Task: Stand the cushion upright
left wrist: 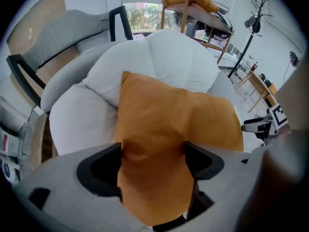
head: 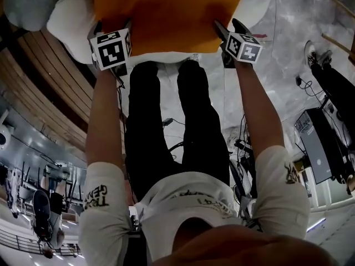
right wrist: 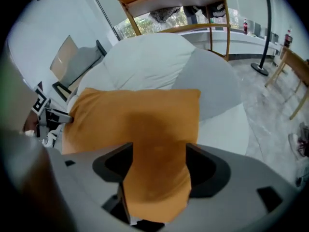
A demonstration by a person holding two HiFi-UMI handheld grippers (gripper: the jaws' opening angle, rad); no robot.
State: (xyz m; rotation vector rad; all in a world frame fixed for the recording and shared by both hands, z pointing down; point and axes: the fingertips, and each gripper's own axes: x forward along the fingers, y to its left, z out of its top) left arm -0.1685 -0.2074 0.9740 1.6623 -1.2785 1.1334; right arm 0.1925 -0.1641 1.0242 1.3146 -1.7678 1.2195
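Cushion (head: 166,15) sits at twelve o'clock in our head view, against the white beanbag (head: 69,21); our left gripper view shows the left gripper (left wrist: 153,158) spread about its near edge, our right gripper view the right gripper (right wrist: 157,163) likewise, so, unpinched, it may flop or slide, we judge.

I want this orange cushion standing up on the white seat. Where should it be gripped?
Likely its two near corners, approached from the person's side. The orange cushion lies wide across the white seat, and each corner already sits between the spread jaws of the left gripper and right gripper; lifting both should tip it evenly.
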